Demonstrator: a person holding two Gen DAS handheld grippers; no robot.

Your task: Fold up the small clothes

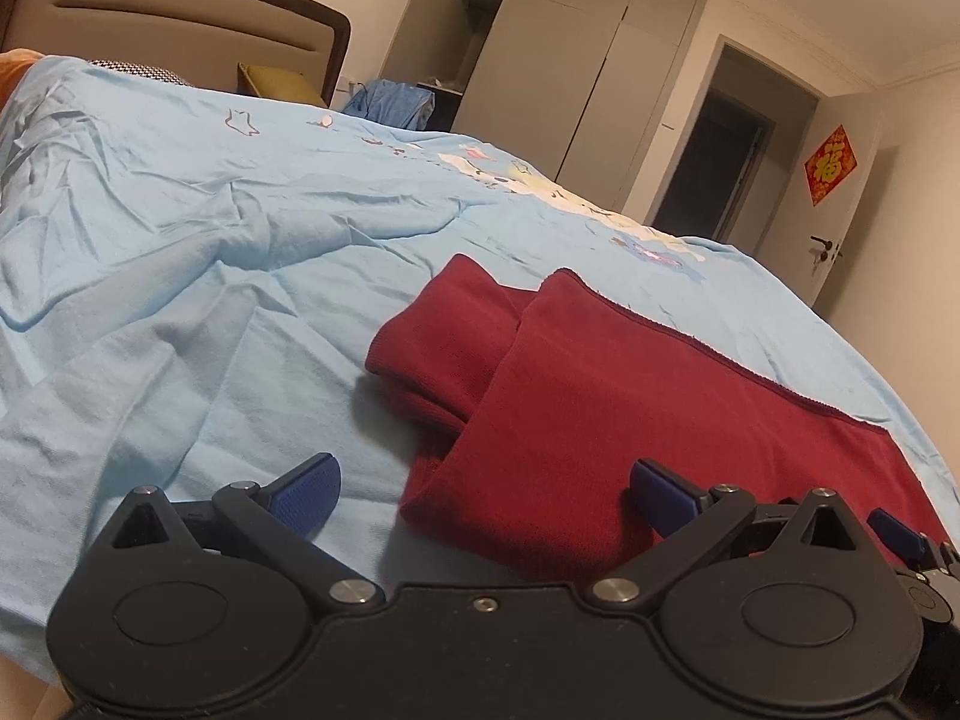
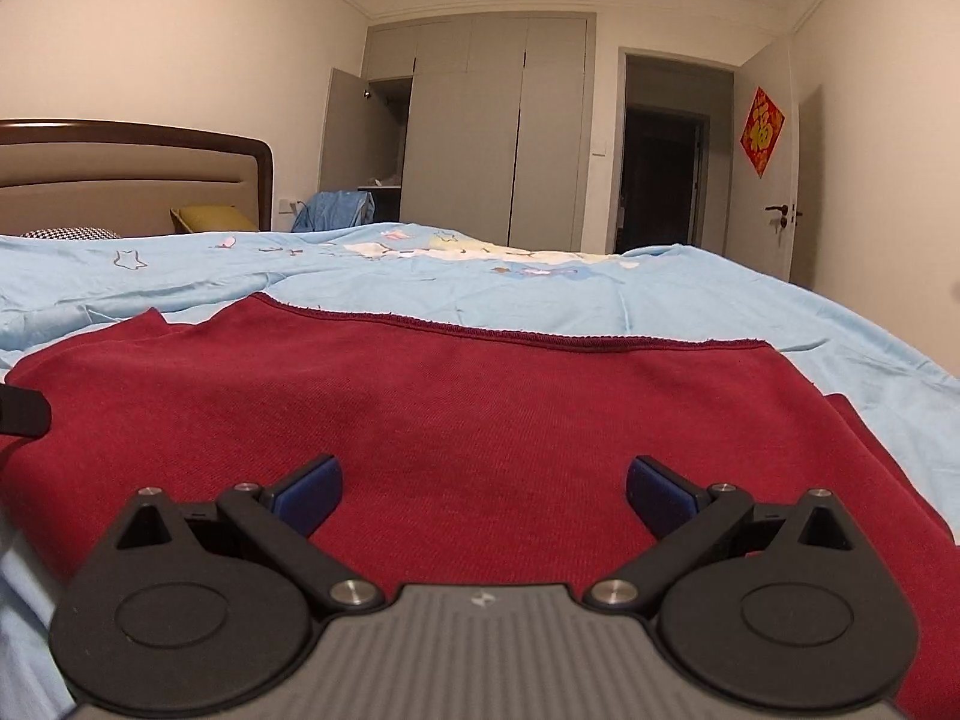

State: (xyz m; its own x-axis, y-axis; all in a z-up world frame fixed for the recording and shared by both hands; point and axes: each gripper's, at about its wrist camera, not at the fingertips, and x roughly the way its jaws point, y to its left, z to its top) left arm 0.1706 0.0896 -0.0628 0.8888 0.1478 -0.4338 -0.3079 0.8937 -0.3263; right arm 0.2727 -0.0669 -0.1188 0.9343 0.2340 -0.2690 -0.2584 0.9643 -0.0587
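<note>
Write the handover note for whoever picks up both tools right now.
Left tool: open, holding nothing, at the near left edge of the dark red knit garment.
Right tool: open, holding nothing, over the garment's middle.
The garment lies on the light blue bedsheet, left side panel and sleeve already folded inward.
Left: right side seems unfolded; fold it in, then fold the length.

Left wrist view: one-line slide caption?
Open left tongs hover at the near edge of a dark red garment lying on a light blue bedsheet.
</note>
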